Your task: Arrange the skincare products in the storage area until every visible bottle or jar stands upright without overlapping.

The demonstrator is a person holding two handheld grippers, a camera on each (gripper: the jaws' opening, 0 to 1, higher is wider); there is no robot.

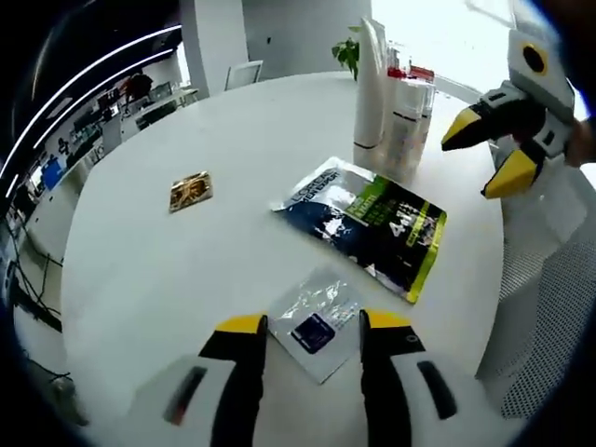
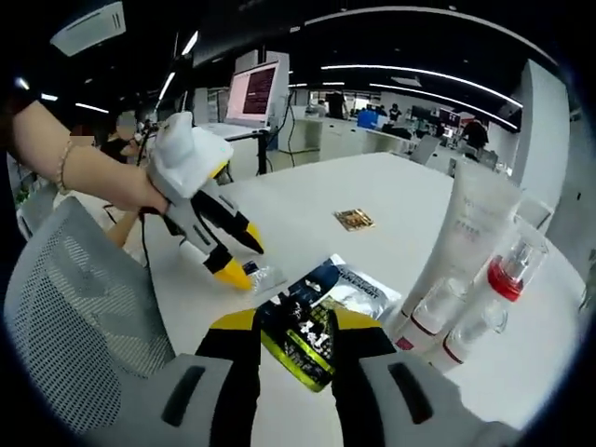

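Observation:
A tall white tube (image 1: 371, 84) stands upright at the far side of the round white table (image 1: 186, 279), beside a clear pack of small bottles (image 1: 408, 116). In the right gripper view the white tube (image 2: 470, 233) rises next to a red-collared bottle (image 2: 507, 275) and small bottles (image 2: 436, 315). A dark blue and green packet (image 1: 372, 223) lies flat mid-table. My left gripper (image 1: 314, 326) is open above a clear sachet (image 1: 315, 321) with a dark square. My right gripper (image 2: 296, 326) is open over the packet (image 2: 307, 340). The right gripper (image 1: 489, 151) hovers at upper right.
A small gold sachet (image 1: 190, 191) lies alone on the left part of the table, also the gold sachet (image 2: 354, 220). A grey mesh chair (image 2: 65, 317) stands at the table's edge. A person's hand holds the left gripper (image 2: 240, 261) by the clear sachet (image 2: 265, 275).

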